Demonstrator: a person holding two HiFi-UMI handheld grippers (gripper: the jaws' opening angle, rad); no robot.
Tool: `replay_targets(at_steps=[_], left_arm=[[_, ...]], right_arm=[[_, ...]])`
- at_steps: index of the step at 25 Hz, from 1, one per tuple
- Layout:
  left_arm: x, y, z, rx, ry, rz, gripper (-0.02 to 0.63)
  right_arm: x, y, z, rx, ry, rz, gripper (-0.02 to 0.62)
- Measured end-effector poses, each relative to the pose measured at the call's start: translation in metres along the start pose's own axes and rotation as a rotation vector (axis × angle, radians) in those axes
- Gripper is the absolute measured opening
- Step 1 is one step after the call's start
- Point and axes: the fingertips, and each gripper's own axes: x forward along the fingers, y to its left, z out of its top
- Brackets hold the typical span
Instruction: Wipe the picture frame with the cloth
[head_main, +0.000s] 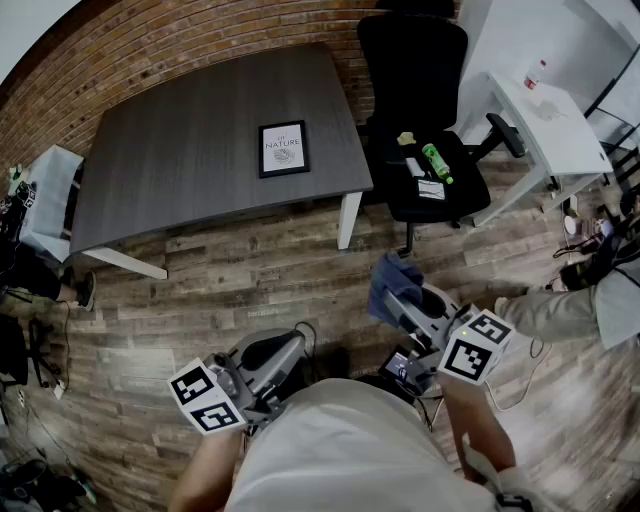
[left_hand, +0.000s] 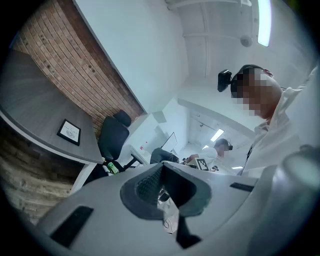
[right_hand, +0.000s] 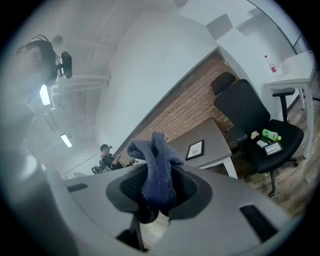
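The right gripper (right_hand: 158, 194) is pinching the blue cloth (right_hand: 156, 160) tight, its soft folds flopping over the jaws. The left gripper (left_hand: 161, 187) is hanging with jaws pressed together, holding nothing. The picture frame (head_main: 283, 148) is lying flat on the grey table (head_main: 170, 160), well apart from both. It's looking light, possibly glazed, and likely to slide unless steadied at an edge.

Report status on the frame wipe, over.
Right gripper shut on cloth. Left gripper shut, empty. Picture frame flat on table, not yet reached.
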Motion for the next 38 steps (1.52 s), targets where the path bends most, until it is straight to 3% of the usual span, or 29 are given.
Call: replay_targets(at_steps=[15,25,30,38], left_arm=[[-0.005,0.003,-0.005,-0.027,-0.027,0.065,0.008],[0.0,0.028,-0.001,0.0,-0.023,0.131,0.008],[0.004,0.07,0.012,0.037,0.014,0.173,0.008],[0.015,0.197,0.066,0.128,0.144,0.223,0.008]], right_arm=[[0.0,-0.002,-0.01,-0.007,0.059,0.019,0.112],[0.009,-0.034,-0.006,0.009,0.074,-0.031,0.114],[0.032,-0.049,-0.001,0.028,0.075,-0.067,0.116],[0.108,-0.078,0.016,0.069,0.062,-0.189,0.117]])
